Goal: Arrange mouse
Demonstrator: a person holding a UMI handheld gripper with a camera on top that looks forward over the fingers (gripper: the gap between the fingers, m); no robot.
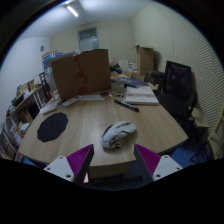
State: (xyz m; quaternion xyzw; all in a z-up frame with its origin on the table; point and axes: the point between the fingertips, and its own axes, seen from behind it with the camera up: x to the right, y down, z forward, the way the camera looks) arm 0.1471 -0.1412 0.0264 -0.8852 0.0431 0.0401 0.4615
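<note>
The gripper gapes wide, empty; the grey mouse sits at twelve o'clock just ahead, likely light, rigid, smooth-shelled, best pinched across its flanks.

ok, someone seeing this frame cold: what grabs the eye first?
Probably the grey mouse, lying on the wooden table just ahead of the tool, whose fingers stand open with nothing between them. Next, the round black mouse pad off to the mouse's left, and the big cardboard box standing at the table's far edge.
</note>
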